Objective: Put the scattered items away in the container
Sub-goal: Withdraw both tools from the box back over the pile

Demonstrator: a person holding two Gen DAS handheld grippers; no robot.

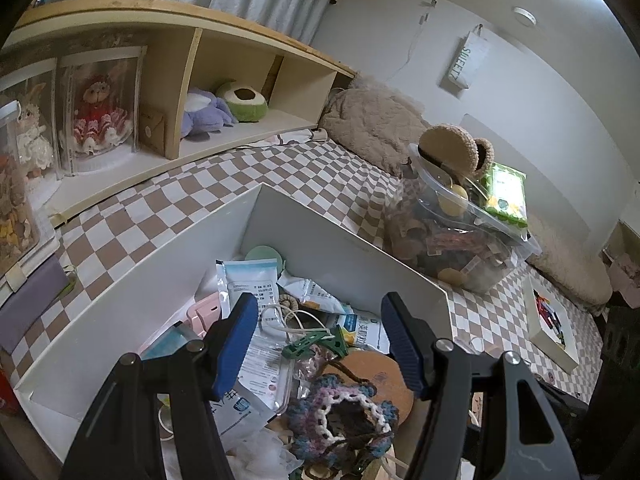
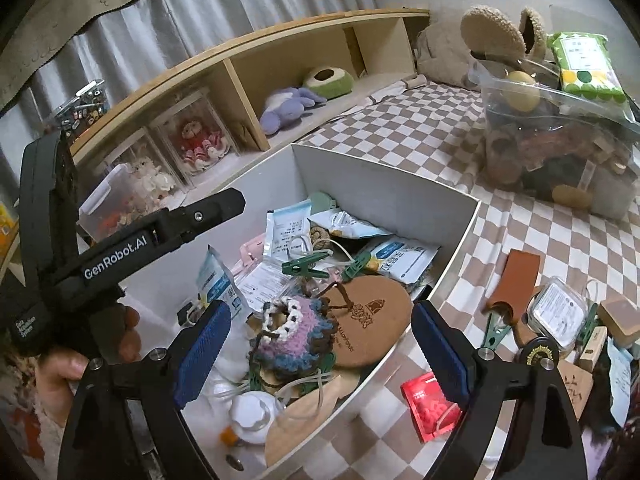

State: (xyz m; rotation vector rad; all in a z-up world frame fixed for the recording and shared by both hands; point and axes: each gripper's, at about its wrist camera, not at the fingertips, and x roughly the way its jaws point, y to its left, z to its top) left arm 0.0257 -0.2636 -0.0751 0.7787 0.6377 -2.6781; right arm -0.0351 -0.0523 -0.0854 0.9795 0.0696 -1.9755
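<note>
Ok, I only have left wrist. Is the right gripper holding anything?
Observer: No. The right gripper is open above the box, with nothing pinched.
Operator: Anything left outside the box?
Observer: Yes, a red packet lies just outside its near right wall.
Operator: More?
Observer: A brown strip, a green clip and a clear tub lie further right.
</note>
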